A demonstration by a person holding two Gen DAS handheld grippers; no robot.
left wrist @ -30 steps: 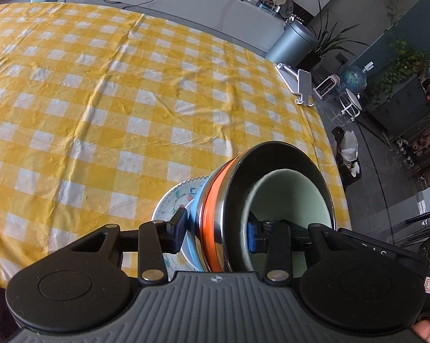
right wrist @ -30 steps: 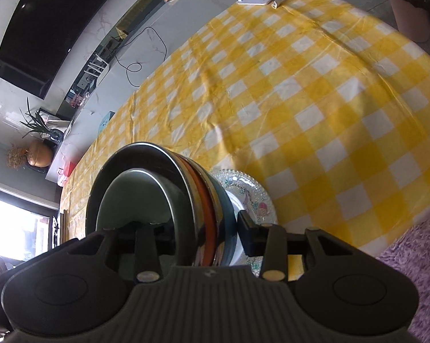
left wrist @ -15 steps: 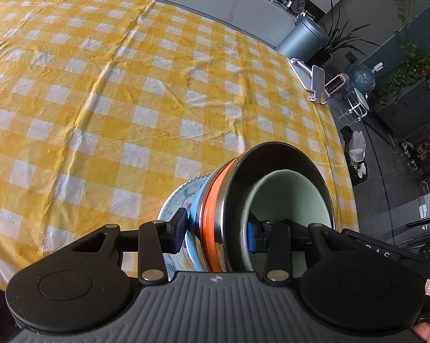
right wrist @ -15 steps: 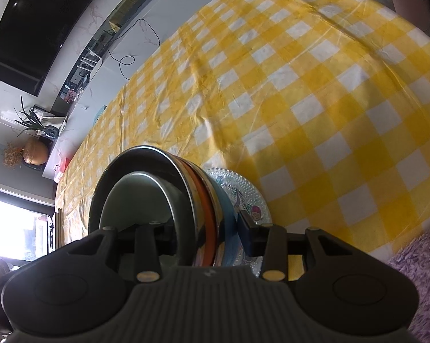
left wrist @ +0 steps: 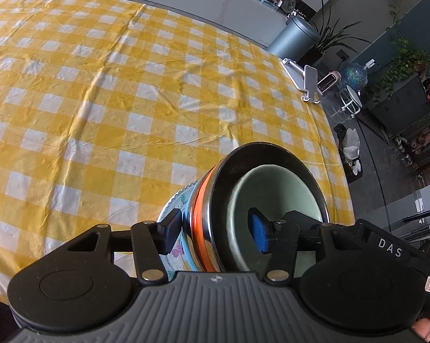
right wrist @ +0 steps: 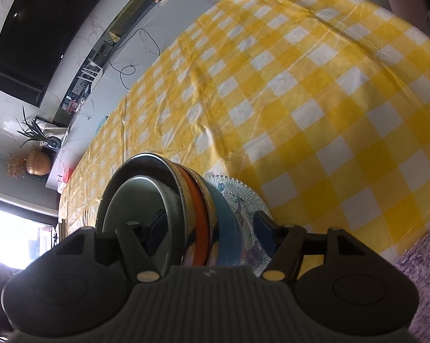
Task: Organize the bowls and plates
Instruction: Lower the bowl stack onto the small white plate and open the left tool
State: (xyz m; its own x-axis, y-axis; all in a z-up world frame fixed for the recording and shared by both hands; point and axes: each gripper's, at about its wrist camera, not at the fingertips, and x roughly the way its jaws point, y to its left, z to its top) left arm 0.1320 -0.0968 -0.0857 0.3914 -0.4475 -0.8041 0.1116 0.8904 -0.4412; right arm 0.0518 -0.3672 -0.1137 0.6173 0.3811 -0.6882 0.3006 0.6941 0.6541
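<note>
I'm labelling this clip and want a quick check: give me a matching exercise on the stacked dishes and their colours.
Things:
1. innermost bowl
2. steel bowl
3. band below the steel bowl
4. bottom plate

Colours:
A. orange
B. pale green
C. clear with a printed pattern
D. dark, shiny metal

Pairs: 1-B, 2-D, 3-A, 4-C

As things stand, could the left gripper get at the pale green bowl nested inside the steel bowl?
Probably yes. The left gripper already straddles the stack's edge, its jaws opening; its blue-padded finger sits inside the pale green bowl, with nothing blocking.
</note>
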